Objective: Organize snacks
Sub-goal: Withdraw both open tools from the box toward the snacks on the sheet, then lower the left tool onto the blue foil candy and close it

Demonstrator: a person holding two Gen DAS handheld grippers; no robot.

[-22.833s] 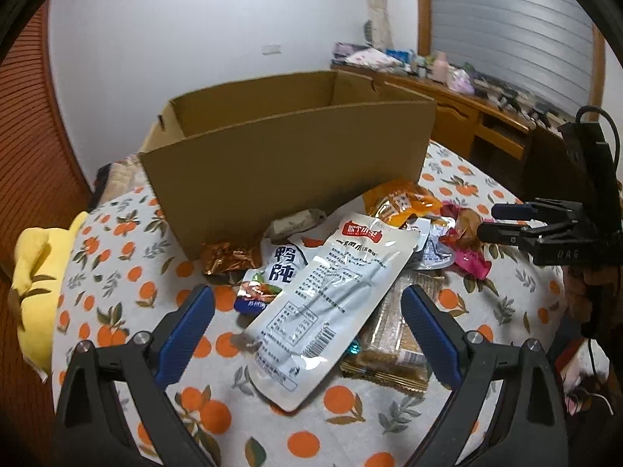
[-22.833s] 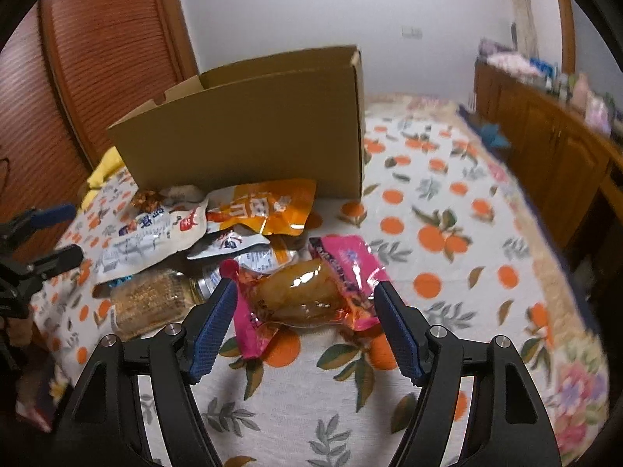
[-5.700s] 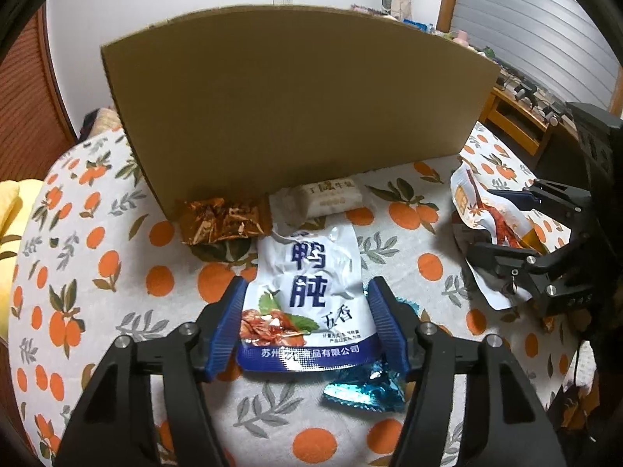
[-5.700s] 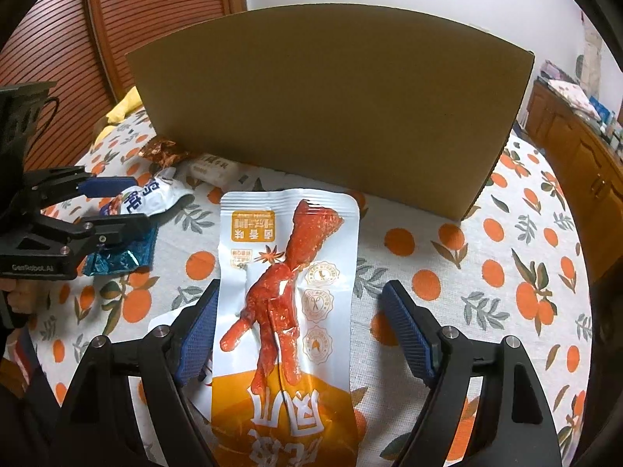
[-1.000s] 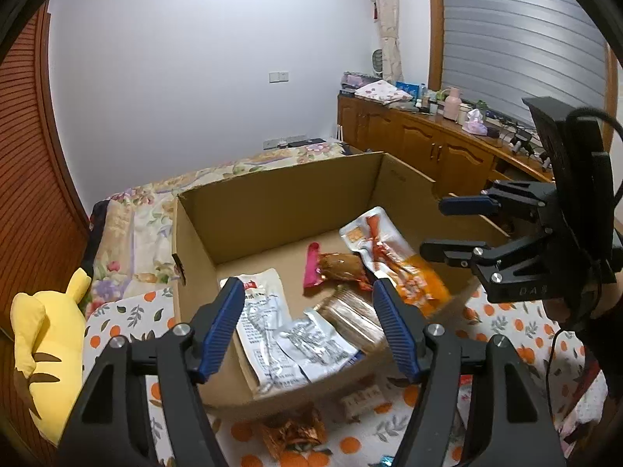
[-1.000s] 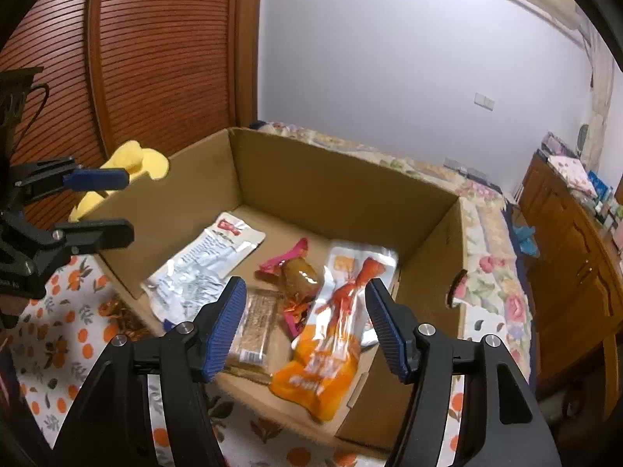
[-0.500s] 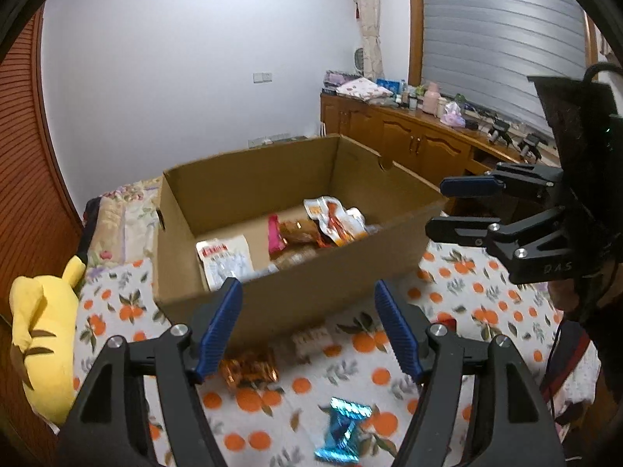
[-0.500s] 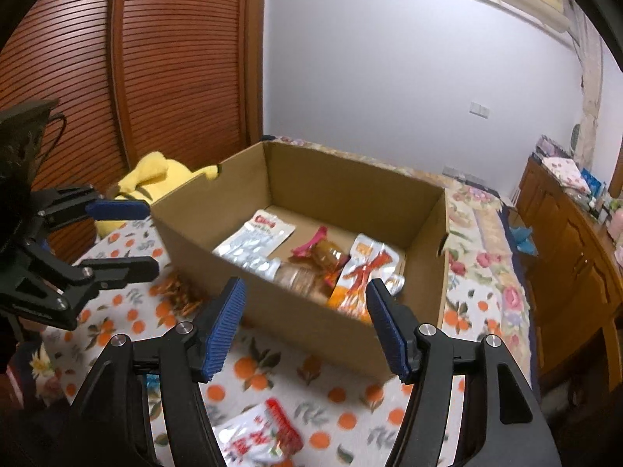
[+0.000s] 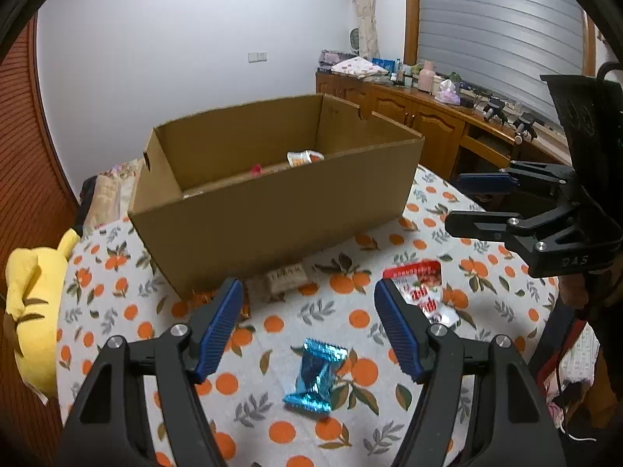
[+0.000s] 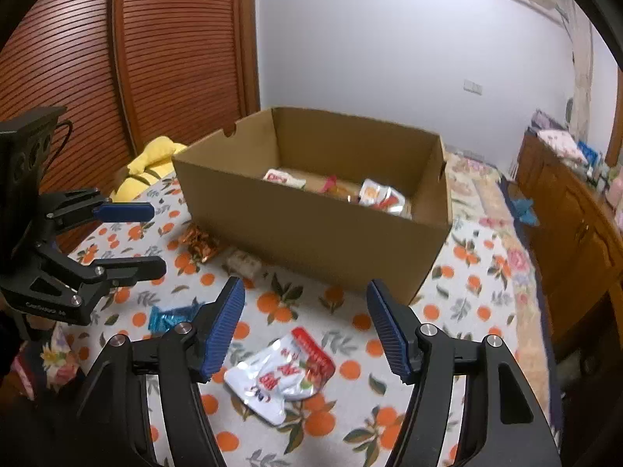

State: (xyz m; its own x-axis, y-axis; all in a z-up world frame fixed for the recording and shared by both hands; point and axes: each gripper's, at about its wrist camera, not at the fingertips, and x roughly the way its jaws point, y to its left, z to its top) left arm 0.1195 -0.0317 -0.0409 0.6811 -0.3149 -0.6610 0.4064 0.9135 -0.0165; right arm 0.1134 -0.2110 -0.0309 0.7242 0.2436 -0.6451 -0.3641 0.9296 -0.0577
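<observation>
Orange-patterned tablecloth point(image 9: 272, 323) carries an open brown cardboard box point(image 9: 280, 210) holding snack packets; 2 grippers, left gripper point(image 9: 307, 323) and right gripper point(image 10: 305, 323), hover wide open, empty, above a crinkled blue foil packet point(image 9: 317, 373) and a red-and-white pouch point(image 10: 282, 375).

Box wall hides most snacks

In the left view the box point(image 9: 280, 210) front covers its contents; an orange packet point(image 9: 202, 297) sits half behind a finger point(image 9: 218, 325).

Round bench point(image 9: 479, 229) under an orange-print cloth, carrying an open cardboard box point(image 9: 272, 210) toward the far edge. Before the box: an orange-brown wrapper point(image 10: 200, 242), a pale packet point(image 9: 284, 277), a blue wrapper point(image 9: 317, 374) and a red-and-white pouch point(image 10: 284, 375) nearer the near edge.
</observation>
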